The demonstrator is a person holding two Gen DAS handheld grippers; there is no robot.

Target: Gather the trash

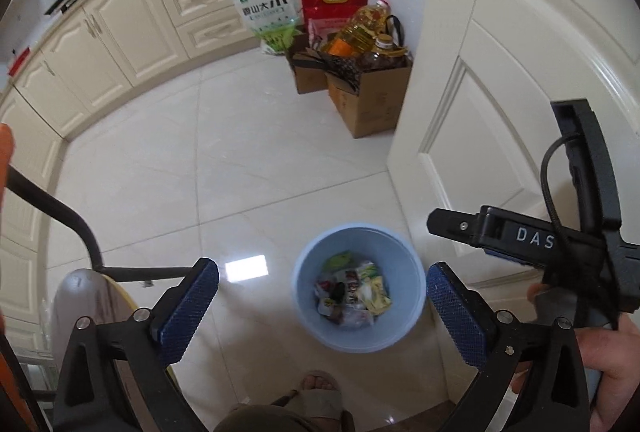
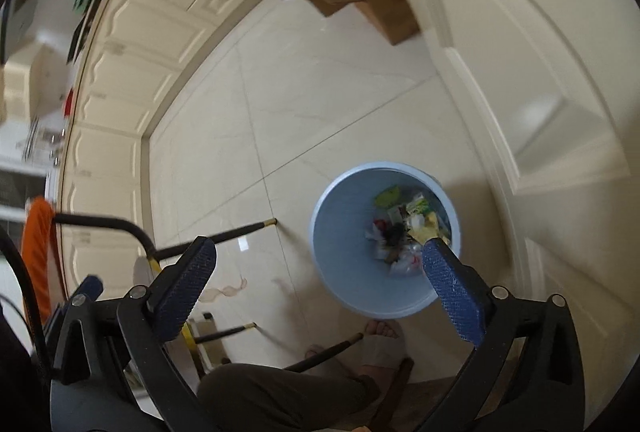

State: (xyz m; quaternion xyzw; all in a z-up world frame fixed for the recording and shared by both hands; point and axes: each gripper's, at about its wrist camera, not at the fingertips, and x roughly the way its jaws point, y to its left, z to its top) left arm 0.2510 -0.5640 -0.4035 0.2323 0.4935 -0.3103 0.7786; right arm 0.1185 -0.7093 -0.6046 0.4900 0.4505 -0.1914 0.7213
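A light blue trash bin (image 1: pixel 416 296) stands on the white tile floor, with several crumpled wrappers (image 1: pixel 354 290) inside. My left gripper (image 1: pixel 320 308) is open and empty, held above the bin. The bin also shows in the right wrist view (image 2: pixel 340 284), with the wrappers (image 2: pixel 404 228) in it. My right gripper (image 2: pixel 318 280) is open and empty above the bin's left rim. The right gripper's body (image 1: pixel 532 236) shows at the right of the left wrist view, held in a hand.
Cream kitchen cabinets (image 1: pixel 120 24) run along the left. Cardboard boxes (image 1: pixel 368 100) with oil bottles and rice bags (image 1: pixel 268 8) stand in the far corner. A white door (image 1: pixel 500 72) is on the right. A chair with black legs (image 2: pixel 240 232) stands at left. The person's sandalled foot (image 1: pixel 320 396) is below.
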